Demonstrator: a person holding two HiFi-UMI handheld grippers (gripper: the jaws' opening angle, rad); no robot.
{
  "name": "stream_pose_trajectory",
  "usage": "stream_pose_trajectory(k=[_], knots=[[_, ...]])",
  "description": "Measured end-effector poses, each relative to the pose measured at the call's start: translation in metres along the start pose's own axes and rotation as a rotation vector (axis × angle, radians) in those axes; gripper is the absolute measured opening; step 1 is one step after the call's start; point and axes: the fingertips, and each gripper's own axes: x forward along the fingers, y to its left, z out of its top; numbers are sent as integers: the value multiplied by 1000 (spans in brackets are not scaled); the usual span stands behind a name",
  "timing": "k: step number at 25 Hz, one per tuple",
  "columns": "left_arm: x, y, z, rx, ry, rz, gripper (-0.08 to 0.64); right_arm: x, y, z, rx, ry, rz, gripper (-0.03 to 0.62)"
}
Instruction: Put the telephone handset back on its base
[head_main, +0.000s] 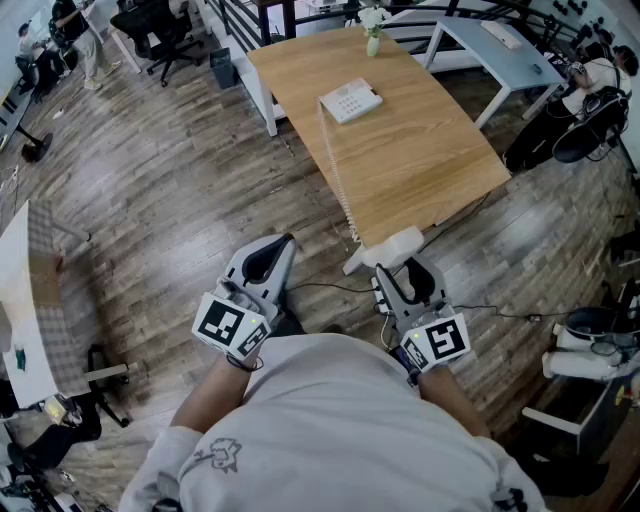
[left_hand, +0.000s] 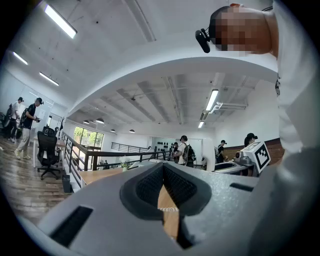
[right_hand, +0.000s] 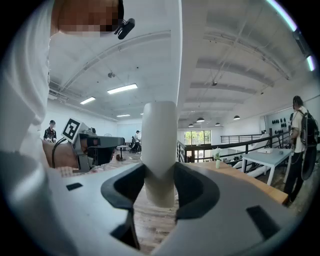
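The white telephone base (head_main: 350, 101) lies on the far part of the wooden table (head_main: 430, 170). A coiled white cord (head_main: 335, 170) runs from it along the table's left edge down to the white handset (head_main: 385, 250), which hangs off the table's near corner. My right gripper (head_main: 392, 268) is shut on the handset (right_hand: 160, 145), which stands upright between its pads (right_hand: 187, 185). My left gripper (head_main: 272, 250) is held beside it over the floor, shut and with nothing in it (left_hand: 163, 192); through its gap a bit of the cord (left_hand: 170, 210) shows.
A small vase with a flower (head_main: 373, 40) stands at the table's far end. A light blue-white table (head_main: 490, 50) is behind it. Office chairs (head_main: 160, 30) and people stand at the far left, more gear at the right (head_main: 585, 130). Wooden floor (head_main: 180, 190) lies left of the table.
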Motion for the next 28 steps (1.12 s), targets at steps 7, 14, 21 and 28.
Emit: stream_pose_trajectory(k=[7,14,21,28], knots=[[4,31,1,1,7,-14,6,28,2,2,0,4,-15,198],[16,84,0,-10,17,-37,6,80,1,2,0,17,-35,198],[26,168,7,-17,33,-66,6,156,4,11,-3,32,-75,198],[30,244,18,-25,50,-106,6,224,6,26,11,48,-130,198]])
